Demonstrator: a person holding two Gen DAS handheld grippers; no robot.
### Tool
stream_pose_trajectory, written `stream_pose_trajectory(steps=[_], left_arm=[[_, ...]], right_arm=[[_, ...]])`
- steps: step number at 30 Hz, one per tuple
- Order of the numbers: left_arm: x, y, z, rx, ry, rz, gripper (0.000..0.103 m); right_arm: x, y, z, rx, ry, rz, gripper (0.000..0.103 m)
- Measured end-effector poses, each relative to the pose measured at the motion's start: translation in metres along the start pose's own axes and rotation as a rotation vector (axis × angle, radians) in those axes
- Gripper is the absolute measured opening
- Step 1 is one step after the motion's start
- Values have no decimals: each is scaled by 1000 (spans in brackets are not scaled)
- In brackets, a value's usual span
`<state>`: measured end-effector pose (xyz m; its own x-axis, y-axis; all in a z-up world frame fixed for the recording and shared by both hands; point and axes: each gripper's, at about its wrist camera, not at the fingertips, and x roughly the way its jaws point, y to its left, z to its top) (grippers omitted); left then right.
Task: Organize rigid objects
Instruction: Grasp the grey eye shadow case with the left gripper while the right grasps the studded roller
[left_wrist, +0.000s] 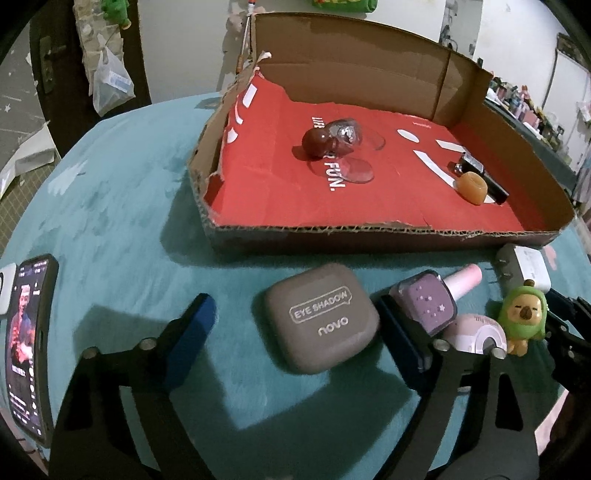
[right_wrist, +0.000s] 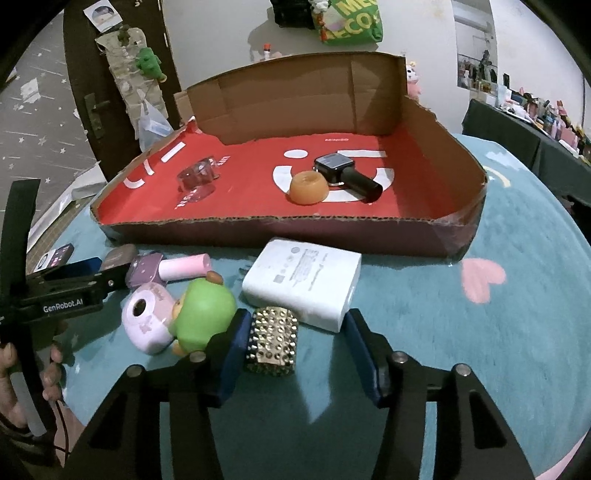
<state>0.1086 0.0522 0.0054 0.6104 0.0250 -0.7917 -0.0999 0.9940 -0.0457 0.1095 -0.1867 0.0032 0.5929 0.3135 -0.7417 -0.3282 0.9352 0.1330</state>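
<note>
Eyeshadow case (left_wrist: 322, 320), grey-brown, lies flat on the teal table (left_wrist: 122, 206) between the blue pads of my left gripper (left_wrist: 295, 332); the pads stand clear of it on both sides, so nothing is clamped. My right gripper (right_wrist: 295, 350) straddles a gold studded cylinder (right_wrist: 274, 341): the left pad touches it, the right pad stands apart, no grip yet. Nail polish bottle (left_wrist: 430, 304), green figurine (right_wrist: 203, 314) and white charger (right_wrist: 306, 282) crowd just beside them. Beyond sits the cardboard tray (right_wrist: 258, 232), red inside, holding an orange ring (right_wrist: 308, 187) and a watch (right_wrist: 334, 166).
</note>
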Motion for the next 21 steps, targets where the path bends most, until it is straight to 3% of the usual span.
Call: stream_pose_trajectory(steps=[5,10,13,21], left_arm=[[-3,-6,0,24,-4,-30,59],[-6,-5,-3,16,-8,-49,58],[-9,-4,-5,13,-10,-59,57],[-26,-9,-10,16,-29,-103,57]], right_arm=[[-3,-5,-1,-1,10,7,39],[-7,-4,-7,-9,12,9,39],[-9,-3,-9,-20,4,-10,28],[-26,-2,-4,-12,-35,29,27]])
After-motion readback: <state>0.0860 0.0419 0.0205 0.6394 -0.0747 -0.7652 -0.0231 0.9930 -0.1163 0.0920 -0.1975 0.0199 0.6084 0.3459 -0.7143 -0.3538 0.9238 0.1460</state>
